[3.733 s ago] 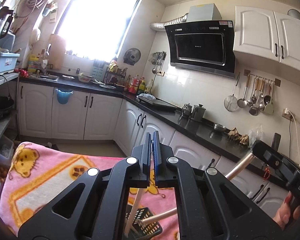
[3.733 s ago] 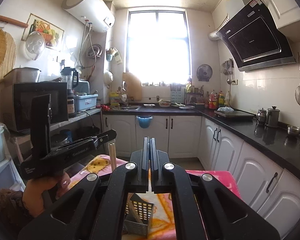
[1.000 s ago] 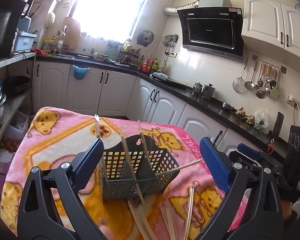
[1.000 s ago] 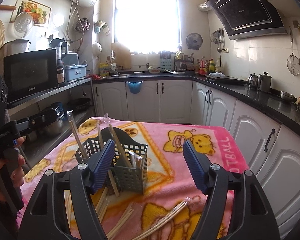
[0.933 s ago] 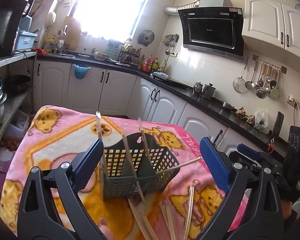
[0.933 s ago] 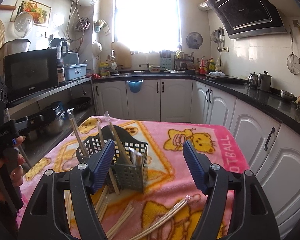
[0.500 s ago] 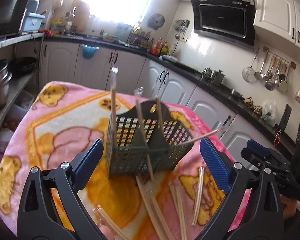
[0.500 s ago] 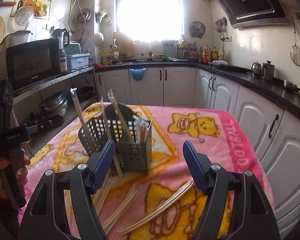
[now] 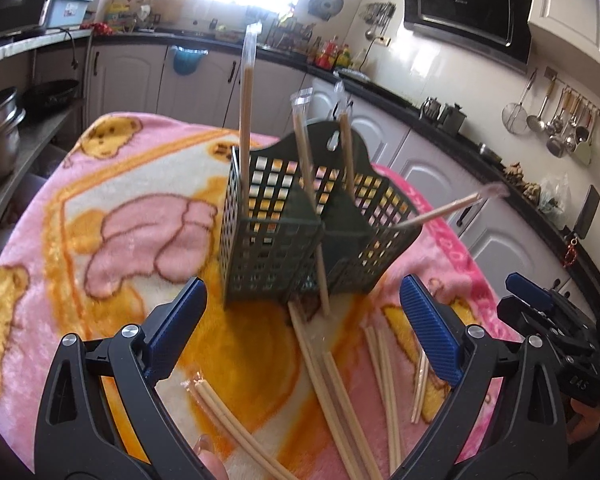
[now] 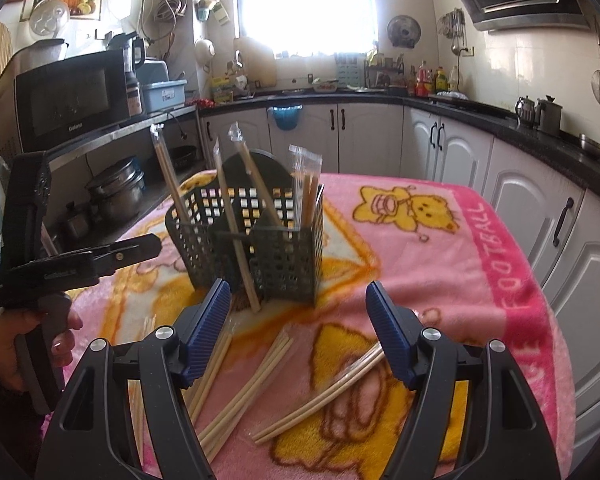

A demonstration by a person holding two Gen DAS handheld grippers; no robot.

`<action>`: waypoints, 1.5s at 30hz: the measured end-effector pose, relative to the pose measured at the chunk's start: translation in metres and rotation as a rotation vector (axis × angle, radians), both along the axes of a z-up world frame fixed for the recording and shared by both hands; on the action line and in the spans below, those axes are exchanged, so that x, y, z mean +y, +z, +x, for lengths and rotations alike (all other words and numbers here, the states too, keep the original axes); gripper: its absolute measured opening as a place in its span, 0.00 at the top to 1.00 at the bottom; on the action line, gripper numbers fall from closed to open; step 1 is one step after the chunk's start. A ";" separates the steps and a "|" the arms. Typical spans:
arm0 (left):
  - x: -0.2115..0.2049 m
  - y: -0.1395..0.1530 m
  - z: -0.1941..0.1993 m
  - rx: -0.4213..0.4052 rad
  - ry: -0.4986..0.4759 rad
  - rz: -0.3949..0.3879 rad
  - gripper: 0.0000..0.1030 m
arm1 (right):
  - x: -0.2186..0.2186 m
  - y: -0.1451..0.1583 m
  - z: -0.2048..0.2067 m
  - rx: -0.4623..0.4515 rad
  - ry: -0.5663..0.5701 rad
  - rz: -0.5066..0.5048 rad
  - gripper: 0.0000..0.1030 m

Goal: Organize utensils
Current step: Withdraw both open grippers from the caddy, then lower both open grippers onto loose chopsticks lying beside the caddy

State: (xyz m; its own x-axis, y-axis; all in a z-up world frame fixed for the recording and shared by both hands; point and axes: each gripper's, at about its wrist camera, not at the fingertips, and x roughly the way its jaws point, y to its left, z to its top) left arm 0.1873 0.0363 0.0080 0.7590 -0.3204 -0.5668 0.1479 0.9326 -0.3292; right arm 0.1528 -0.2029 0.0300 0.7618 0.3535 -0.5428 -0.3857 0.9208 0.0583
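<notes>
A dark green mesh utensil basket point(image 9: 284, 220) point(image 10: 260, 240) stands on a pink cartoon-bear blanket point(image 9: 112, 216) point(image 10: 440, 248). Several wrapped chopstick pairs stand in its compartments, one leaning out to the right point(image 9: 448, 208). More chopstick pairs lie loose on the blanket in front of the basket point(image 9: 332, 380) point(image 10: 260, 376). My left gripper point(image 9: 302, 320) is open just short of the basket, above the loose chopsticks, holding nothing. My right gripper point(image 10: 298, 324) is also open and empty, near the basket's front. Each gripper shows at the edge of the other's view.
The blanket covers a table in a kitchen. White cabinets under a black counter point(image 10: 500, 124) run behind and to the right. A shelf with a microwave point(image 10: 72, 100) and pots point(image 10: 116, 196) stands at the left. A person's hand point(image 10: 24, 340) grips the left tool's handle.
Both grippers have sunk toward the table and tipped downward, so the basket and loose chopsticks look nearer and larger. Both stay open; about four seconds ago both were shut.
</notes>
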 end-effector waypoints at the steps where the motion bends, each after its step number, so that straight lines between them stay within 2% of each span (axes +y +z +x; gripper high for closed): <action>1: -0.001 -0.003 0.001 0.010 -0.003 0.001 0.16 | 0.000 -0.003 0.001 0.008 0.001 -0.001 0.34; 4: -0.005 -0.016 0.006 0.059 -0.017 0.000 0.28 | 0.001 -0.011 0.002 0.032 0.004 0.001 0.34; 6: -0.007 -0.023 0.010 0.087 -0.028 -0.002 0.42 | 0.000 -0.016 0.003 0.048 0.005 0.000 0.34; 9: -0.012 -0.035 0.017 0.139 -0.045 0.001 0.56 | 0.001 -0.023 0.006 0.072 0.008 -0.003 0.34; 11: -0.014 -0.041 0.021 0.166 -0.056 0.001 0.62 | 0.002 -0.028 0.008 0.085 0.010 -0.007 0.34; 23: -0.030 -0.072 0.059 0.295 -0.043 0.056 0.77 | 0.008 -0.052 0.028 0.152 0.025 -0.032 0.34; 27: -0.033 -0.078 0.069 0.313 -0.027 0.070 0.78 | 0.011 -0.060 0.038 0.185 0.030 -0.037 0.35; 32: -0.033 -0.080 0.076 0.324 -0.006 0.061 0.78 | 0.014 -0.071 0.054 0.244 0.033 -0.019 0.41; 34: -0.036 -0.080 0.077 0.323 0.000 0.084 0.80 | 0.015 -0.076 0.060 0.275 0.033 0.001 0.43; 40: -0.034 -0.082 0.075 0.315 0.000 0.071 0.83 | 0.020 -0.090 0.078 0.370 0.026 0.062 0.50; 43: -0.032 -0.082 0.072 0.308 -0.007 0.078 0.84 | 0.021 -0.095 0.084 0.402 0.013 0.068 0.55; 45: -0.032 -0.083 0.072 0.308 -0.009 0.073 0.86 | 0.020 -0.100 0.086 0.424 -0.001 0.080 0.63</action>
